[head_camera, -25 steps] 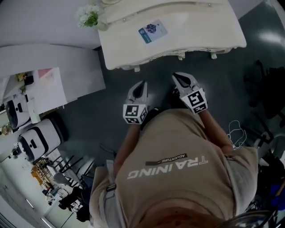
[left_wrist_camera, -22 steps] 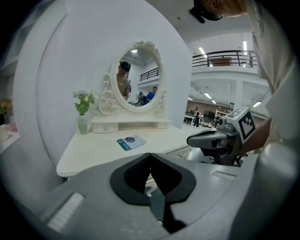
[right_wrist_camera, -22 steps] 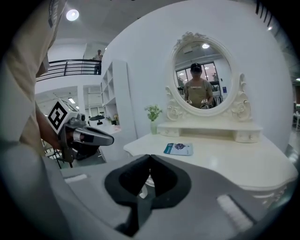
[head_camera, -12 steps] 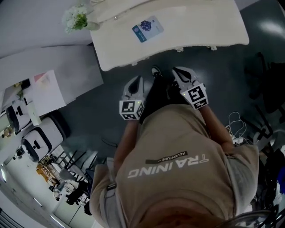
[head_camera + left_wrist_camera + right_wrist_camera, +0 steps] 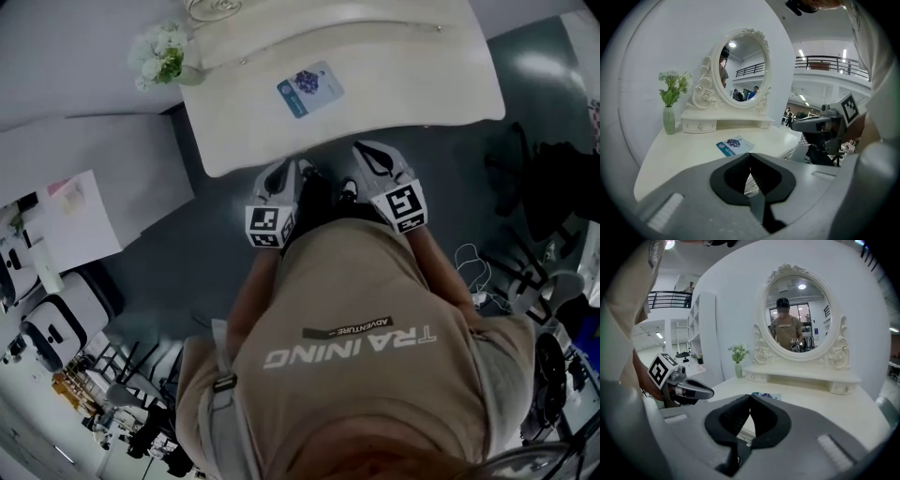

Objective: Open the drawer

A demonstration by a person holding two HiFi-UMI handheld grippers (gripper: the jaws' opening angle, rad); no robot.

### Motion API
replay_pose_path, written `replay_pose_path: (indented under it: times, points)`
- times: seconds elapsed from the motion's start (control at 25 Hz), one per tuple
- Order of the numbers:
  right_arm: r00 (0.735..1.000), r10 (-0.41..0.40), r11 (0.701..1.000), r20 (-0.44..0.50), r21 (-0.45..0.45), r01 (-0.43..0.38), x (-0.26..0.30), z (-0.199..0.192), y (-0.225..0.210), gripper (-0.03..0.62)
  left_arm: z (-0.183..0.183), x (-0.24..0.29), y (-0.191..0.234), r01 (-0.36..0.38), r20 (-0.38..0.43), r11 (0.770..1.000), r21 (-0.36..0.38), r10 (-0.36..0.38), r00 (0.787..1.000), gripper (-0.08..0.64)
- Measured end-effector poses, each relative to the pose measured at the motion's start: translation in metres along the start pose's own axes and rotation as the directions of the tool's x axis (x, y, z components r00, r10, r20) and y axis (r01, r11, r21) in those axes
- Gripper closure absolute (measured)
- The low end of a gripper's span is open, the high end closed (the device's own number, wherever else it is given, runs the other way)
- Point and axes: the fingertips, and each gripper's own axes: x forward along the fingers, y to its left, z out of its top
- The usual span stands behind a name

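A cream dressing table [image 5: 394, 75] stands in front of me. Its raised shelf under the oval mirror [image 5: 801, 315] has small drawers with knobs [image 5: 699, 125] [image 5: 841, 388]. My left gripper [image 5: 281, 173] hovers at the table's front edge, and its jaws [image 5: 750, 154] are shut with nothing in them. To its right, at the same edge, my right gripper [image 5: 367, 153] is also shut and empty [image 5: 750, 395]. Each gripper shows in the other's view, the right one [image 5: 820, 123] and the left one [image 5: 696, 391]. Neither touches a drawer.
A blue-and-white booklet [image 5: 309, 89] lies on the tabletop. A vase of white flowers [image 5: 157, 54] stands at its back left corner. A white desk [image 5: 84, 178] sits to the left. Cables [image 5: 473, 272] and dark stands crowd the floor at right.
The person has stepped toward the dressing table, and both grippers have moved from the open floor up to its front edge. Both stay shut.
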Motion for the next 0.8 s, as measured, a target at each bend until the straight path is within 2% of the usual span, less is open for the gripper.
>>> replay_pose_path:
  times: [0.28, 0.44, 0.6, 0.8]
  points:
    - [0.998, -0.059, 0.998, -0.039, -0.009, 0.058, 0.016, 0.026, -0.001, 0.589, -0.015, 0.011, 0.033, 0.079, -0.058, 0.997, -0.01, -0.08, 0.995, 0.552]
    - [0.994, -0.09, 0.996, -0.065, 0.003, 0.091, 0.018, 0.015, -0.016, 0.589, -0.029, 0.028, 0.031, 0.109, -0.1, 0.994, -0.003, -0.109, 0.989, 0.552]
    - [0.998, -0.006, 1.0, -0.062, -0.007, 0.006, 0.031, 0.015, -0.012, 0.589, -0.028, 0.029, 0.02, 0.08, -0.11, 0.997, -0.021, -0.082, 0.991, 0.552]
    - [0.995, 0.101, 0.994, 0.006, -0.035, -0.101, 0.046, 0.033, -0.031, 0.589, -0.052, 0.035, 0.01, -0.006, -0.221, 0.998, -0.07, -0.01, 0.975, 0.552]
